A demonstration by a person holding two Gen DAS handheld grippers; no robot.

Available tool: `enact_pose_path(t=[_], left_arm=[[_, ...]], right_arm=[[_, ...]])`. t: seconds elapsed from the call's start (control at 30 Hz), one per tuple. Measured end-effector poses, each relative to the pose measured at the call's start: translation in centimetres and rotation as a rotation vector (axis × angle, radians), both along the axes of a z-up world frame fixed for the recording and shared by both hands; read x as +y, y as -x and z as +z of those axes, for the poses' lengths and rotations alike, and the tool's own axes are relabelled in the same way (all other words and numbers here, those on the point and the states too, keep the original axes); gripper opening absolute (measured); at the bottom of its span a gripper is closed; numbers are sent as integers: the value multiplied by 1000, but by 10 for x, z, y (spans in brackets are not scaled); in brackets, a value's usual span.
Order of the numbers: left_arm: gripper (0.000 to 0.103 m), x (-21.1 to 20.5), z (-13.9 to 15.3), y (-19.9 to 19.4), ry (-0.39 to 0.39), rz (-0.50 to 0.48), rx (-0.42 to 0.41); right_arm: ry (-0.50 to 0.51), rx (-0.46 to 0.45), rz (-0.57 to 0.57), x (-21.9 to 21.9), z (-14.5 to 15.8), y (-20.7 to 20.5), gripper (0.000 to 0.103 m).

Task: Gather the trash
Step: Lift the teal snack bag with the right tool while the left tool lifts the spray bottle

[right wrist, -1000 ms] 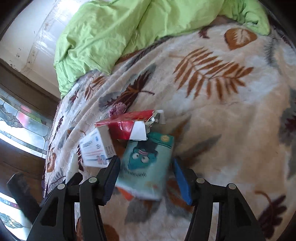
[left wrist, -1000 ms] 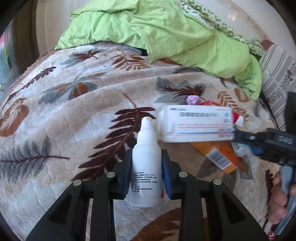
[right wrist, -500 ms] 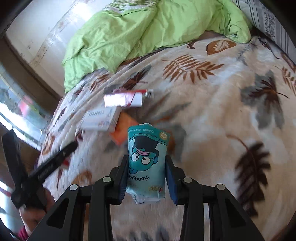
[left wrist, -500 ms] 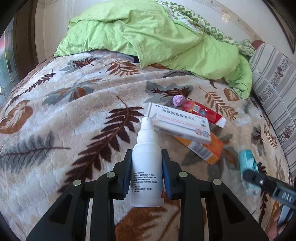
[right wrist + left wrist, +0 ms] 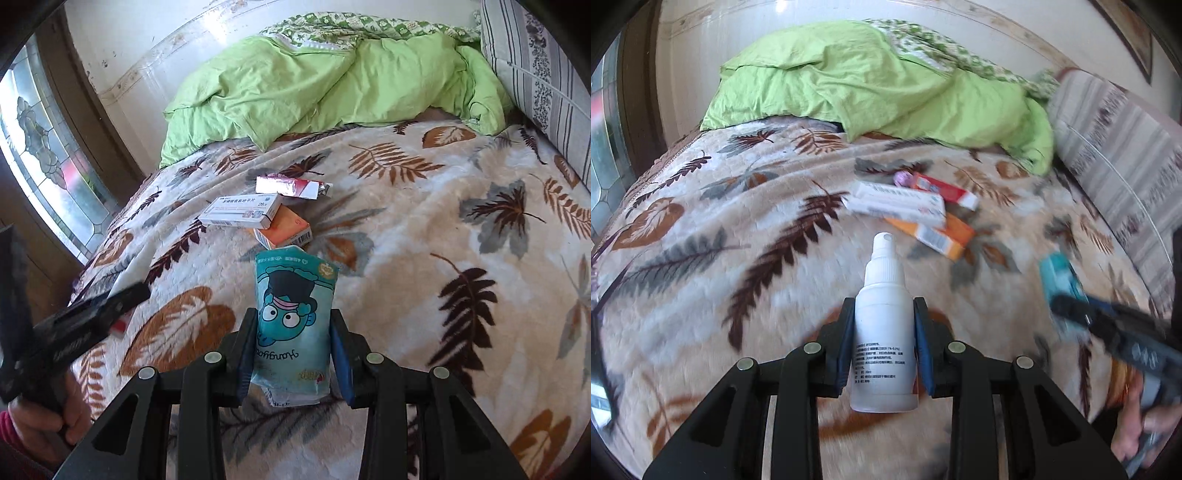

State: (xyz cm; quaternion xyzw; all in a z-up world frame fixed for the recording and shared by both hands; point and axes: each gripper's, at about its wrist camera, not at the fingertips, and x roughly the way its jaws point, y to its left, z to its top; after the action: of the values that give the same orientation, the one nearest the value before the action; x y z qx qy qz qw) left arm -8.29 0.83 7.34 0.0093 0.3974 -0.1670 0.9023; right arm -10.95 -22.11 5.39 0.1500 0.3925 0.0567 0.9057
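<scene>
While blur smears the teal packet (image 5: pixel 293 325) in the right jaws, left jaws grip a white bottle (image 5: pixel 883 332).

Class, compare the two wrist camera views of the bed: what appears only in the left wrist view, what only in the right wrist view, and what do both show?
Only the left wrist view shows the white spray bottle clamped in the left gripper, and a small purple scrap by the boxes.

Only the right wrist view shows the cartoon face on the teal packet clamped in the right gripper, and the patterned window.

Both show the white box, orange box, red box, green duvet and leaf-print blanket.
</scene>
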Motion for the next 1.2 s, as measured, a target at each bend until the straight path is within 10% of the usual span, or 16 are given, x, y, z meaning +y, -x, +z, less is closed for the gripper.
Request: enact_pose_path(t=[0.17,0.67,1.2], left_arm=[[29,-1,-7,28,66,-12,8],[29,-3,-37,1,-104,73,79],[29,20,-53,-31,74,110,234]], right_arm=[[19,-30,-6,0,5,12,40],[68,-20,28,16,0,5,40],[40,6,40,16,-7,1,40]])
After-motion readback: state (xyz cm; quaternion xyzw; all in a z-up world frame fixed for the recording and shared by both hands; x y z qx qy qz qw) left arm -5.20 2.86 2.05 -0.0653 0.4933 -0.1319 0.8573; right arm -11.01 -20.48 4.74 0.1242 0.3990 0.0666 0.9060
